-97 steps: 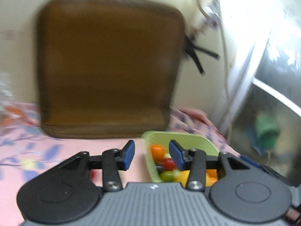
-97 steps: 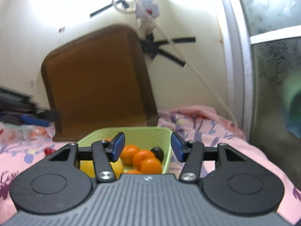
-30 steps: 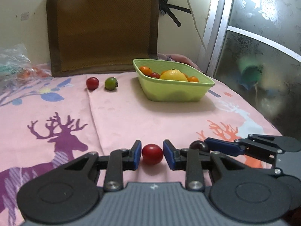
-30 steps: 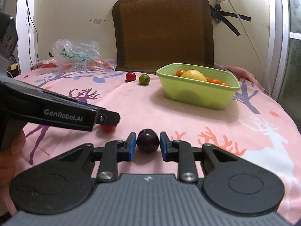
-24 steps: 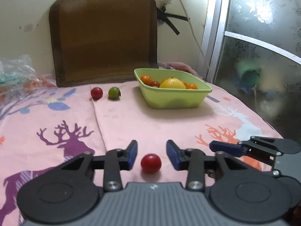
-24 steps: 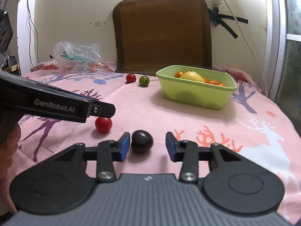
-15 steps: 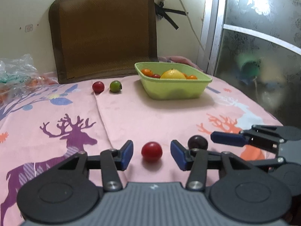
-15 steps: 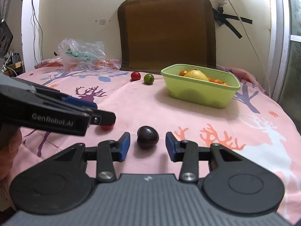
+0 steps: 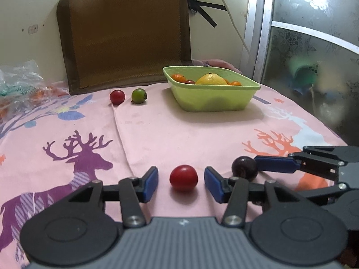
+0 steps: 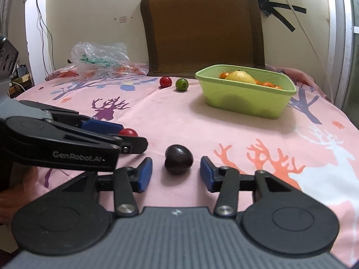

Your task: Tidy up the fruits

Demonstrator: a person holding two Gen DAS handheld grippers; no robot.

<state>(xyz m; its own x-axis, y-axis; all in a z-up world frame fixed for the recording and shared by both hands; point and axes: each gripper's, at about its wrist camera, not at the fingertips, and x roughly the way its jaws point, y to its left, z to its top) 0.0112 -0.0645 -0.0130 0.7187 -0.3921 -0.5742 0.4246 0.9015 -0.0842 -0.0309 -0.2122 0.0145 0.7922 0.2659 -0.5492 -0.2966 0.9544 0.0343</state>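
My right gripper (image 10: 176, 174) hangs low over a pink deer-print tablecloth (image 10: 224, 130), jaws apart, a dark plum (image 10: 178, 159) lying between them, touching neither. My left gripper (image 10: 132, 139) reaches in from the left beside a red fruit (image 10: 128, 132). Farther back sit a green bowl (image 10: 246, 103) of oranges, a red ball fruit (image 10: 165, 82) and a green one (image 10: 181, 84).

Both grippers, left (image 9: 181, 182) and right (image 10: 176, 173), now gape, releasing red fruit (image 9: 183, 177) and dark fruit (image 10: 178, 159) onto the cloth (image 9: 179, 130).
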